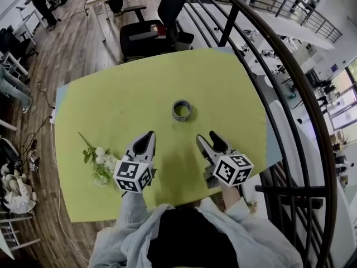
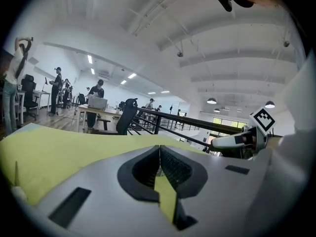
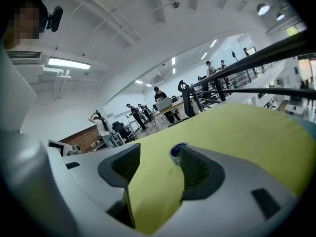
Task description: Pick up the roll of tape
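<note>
Two handheld grippers hover over a yellow-green table cover (image 1: 111,99), both short of the roll of tape (image 1: 182,110), which lies flat on the cover with its hole facing up and nothing touching it. The left gripper (image 1: 149,134) sits on the person's side of the roll and off to its left; the right gripper (image 1: 205,137) sits on the person's side too, slightly to its right and somewhat nearer. The pick-up appears to be at the approach step, with no grasp begun. In the right gripper view, that gripper's (image 3: 157,154) jaws stand spread with only the cover between them, and the roll (image 3: 176,152) peeks out past the tip of one jaw, ahead and apart from it. In the left gripper view, that gripper's (image 2: 159,149) jaws are pressed together at the tips and pinch nothing. The next move likely calls for the right gripper to travel forward and down until its spread jaws straddle the roll, or one side of the ring, before closing. A sprig of white flowers (image 1: 100,163) lies well to the left of the roll, beside the left gripper.
</note>
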Motion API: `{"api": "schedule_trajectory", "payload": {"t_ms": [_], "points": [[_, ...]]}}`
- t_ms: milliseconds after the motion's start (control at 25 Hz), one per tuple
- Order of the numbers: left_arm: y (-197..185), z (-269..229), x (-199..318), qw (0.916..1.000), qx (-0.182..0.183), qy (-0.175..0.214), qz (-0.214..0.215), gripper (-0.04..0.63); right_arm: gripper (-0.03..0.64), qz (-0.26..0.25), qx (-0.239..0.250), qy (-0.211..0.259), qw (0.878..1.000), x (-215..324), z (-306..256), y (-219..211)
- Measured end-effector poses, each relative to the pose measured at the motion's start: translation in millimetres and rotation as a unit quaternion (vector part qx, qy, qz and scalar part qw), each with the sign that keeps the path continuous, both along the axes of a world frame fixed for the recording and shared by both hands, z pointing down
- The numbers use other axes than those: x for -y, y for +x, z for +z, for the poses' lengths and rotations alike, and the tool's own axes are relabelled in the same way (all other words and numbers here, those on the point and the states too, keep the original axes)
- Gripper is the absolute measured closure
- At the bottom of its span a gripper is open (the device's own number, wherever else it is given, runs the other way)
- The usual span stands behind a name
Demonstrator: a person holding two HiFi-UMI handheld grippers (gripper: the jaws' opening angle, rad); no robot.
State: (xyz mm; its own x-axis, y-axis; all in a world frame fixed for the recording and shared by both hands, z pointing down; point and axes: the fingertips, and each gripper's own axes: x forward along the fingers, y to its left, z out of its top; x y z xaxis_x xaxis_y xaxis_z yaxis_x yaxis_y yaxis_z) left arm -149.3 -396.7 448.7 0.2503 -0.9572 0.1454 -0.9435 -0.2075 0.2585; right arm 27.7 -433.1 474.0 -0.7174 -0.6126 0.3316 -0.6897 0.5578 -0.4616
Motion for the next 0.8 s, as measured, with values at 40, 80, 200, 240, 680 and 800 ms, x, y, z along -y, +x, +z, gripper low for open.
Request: {"api": "schedule_trajectory", "payload": {"t_ms": [40,80,200,240,680,800], "points": [[-1.4,1.1,6.0,1.0000,0.000,0.000,0.000,0.578,0.362,-0.001,-0.002,0.001,1.000,6.6,0.7,-2.7],[-2.9,2.8,11.9,1.0000,-0.001,0.000,0.000,0.578,0.364,-0.002,-0.005,0.002,1.000,13.1,2.4,-5.5],[-7.5,10.1,28.0,1.0000,-0.006,-0.003,-0.001,0.578,0.364,-0.006,-0.012,-0.001,1.000,31.2,10.0,-13.3],[-8.9,13.1,32.6,1.0000,-0.007,-0.005,-0.001,0.578,0.364,-0.005,-0.014,-0.001,1.000,36.9,12.1,-15.3],[-24.5,59.8,69.9,0.9985,-0.012,-0.052,-0.012,0.578,0.373,-0.003,-0.073,-0.018,0.997,91.2,55.4,-32.9],[-28.1,74.9,77.2,0.9978,-0.011,-0.064,-0.015,0.578,0.377,-0.005,-0.084,-0.025,0.996,100.6,70.3,-40.4]]}}
